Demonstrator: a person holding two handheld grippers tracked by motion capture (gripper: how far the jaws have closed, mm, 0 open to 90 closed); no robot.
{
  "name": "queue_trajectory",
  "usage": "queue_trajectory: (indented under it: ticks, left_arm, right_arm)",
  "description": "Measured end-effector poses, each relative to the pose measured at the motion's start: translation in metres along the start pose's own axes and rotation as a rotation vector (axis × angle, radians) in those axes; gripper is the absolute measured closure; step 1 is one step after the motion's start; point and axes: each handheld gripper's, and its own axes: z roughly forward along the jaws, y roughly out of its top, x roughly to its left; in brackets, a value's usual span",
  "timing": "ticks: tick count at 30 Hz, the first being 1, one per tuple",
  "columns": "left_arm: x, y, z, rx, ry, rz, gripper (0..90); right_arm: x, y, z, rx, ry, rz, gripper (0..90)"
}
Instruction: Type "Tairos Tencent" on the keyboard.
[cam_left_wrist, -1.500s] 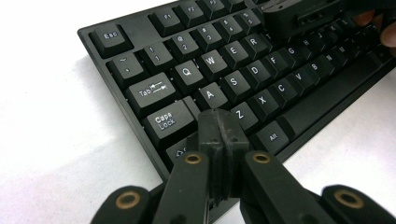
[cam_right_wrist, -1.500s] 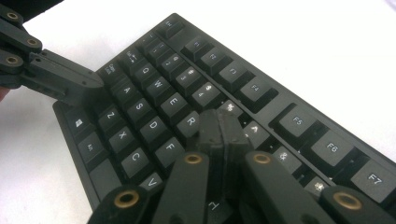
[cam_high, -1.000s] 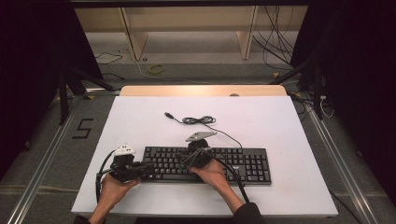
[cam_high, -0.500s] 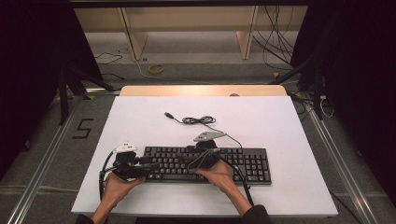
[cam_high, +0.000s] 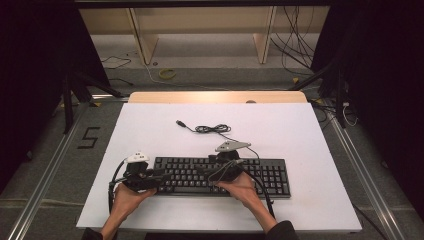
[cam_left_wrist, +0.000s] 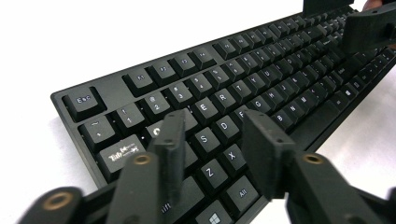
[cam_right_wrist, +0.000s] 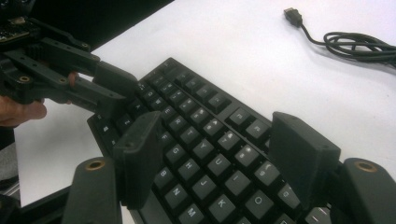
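A black keyboard (cam_high: 260, 177) lies near the front edge of the white table (cam_high: 150, 130), and its cable runs back to a coil (cam_high: 212, 129) and a USB plug (cam_high: 181, 122). My left gripper (cam_high: 158, 176) is at the keyboard's left end. It stands open, tips just above the A, S and D keys (cam_left_wrist: 212, 136). My right gripper (cam_high: 204, 173) hangs over the middle keys and points left. It is open too, over the letter rows (cam_right_wrist: 219, 149). The left gripper (cam_right_wrist: 70, 84) faces it across the keyboard (cam_right_wrist: 196, 126). Neither gripper holds anything.
A pale wooden strip (cam_high: 215, 97) borders the table's far edge. Beyond it, shelf legs and loose cables sit on the floor. Metal rails (cam_high: 45, 180) run along both sides of the table. The coiled cable (cam_right_wrist: 359, 44) lies on the white surface behind the keyboard.
My right gripper has drifted slightly right along the keyboard. The left gripper and the keyboard have barely moved.
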Motion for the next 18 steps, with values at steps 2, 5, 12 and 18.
queue_trajectory:
  ticks: [2,5,12,18]
  left_arm:
    - [0.0000,0.0000,0.0004,0.001,0.004,0.005,64.4]
    - [0.0008,0.0002,0.0026,0.018,0.016,0.019,71.6]
    - [0.0028,0.0000,0.0044,0.035,0.038,0.025,85.4]
    - [0.0028,0.0003,0.0075,0.060,0.054,0.035,89.0]
  right_arm:
    - [-0.0008,-0.0007,-0.0008,0.000,-0.003,0.002,35.1]
    - [-0.0010,-0.0015,-0.0013,0.001,-0.004,0.000,34.7]
    - [-0.0016,-0.0020,-0.0022,0.000,-0.008,-0.001,34.3]
    - [-0.0013,-0.0019,-0.0028,0.001,-0.009,-0.001,34.3]
